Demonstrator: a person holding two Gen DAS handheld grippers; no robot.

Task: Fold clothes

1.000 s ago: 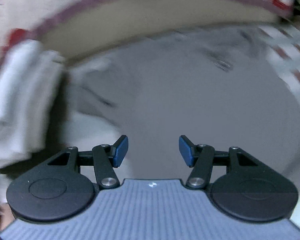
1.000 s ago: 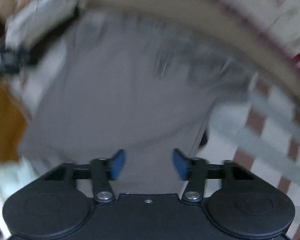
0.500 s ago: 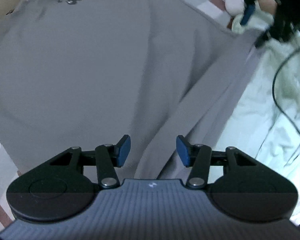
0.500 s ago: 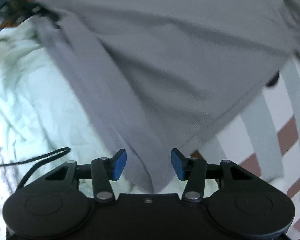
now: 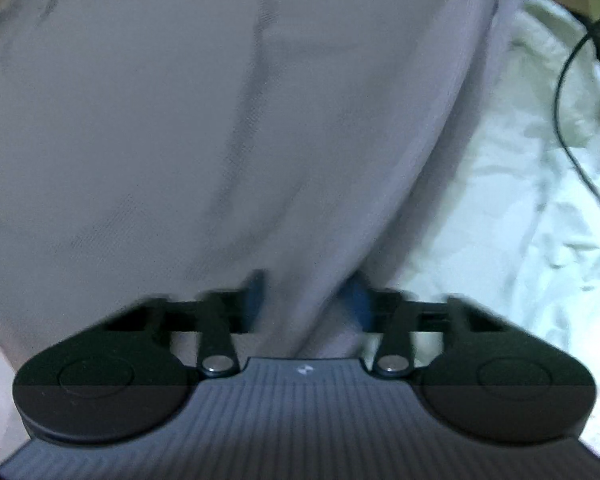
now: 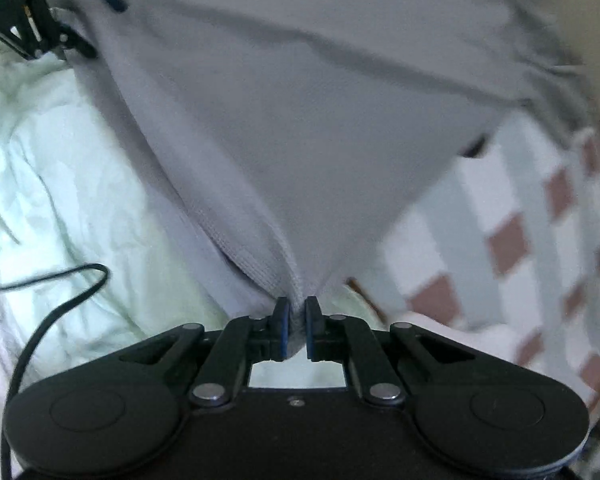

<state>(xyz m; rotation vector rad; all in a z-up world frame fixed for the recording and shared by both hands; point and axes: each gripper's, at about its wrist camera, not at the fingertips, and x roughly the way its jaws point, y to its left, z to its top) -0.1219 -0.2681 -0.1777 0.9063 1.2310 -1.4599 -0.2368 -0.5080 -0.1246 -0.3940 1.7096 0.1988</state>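
Both tools grip the hem of the grey knit T-shirt (image 6: 300, 92), which lies spread on the checked bed sheet (image 6: 512, 232). Our right tool (image 6: 294, 328) is closing, pads pinching one hem corner; our left tool (image 5: 306, 300) is clamped on the other, though blur hides its pads. We judge the fold goes best if we lift both corners evenly, keeping the hem taut between them.

one grey shirt (image 5: 180, 140), two grippers, left gripper (image 5: 306, 300) and right gripper (image 6: 296, 326), one black cable (image 6: 56, 300), one checked cloth (image 6: 520, 248), one pale sheet (image 6: 60, 180)
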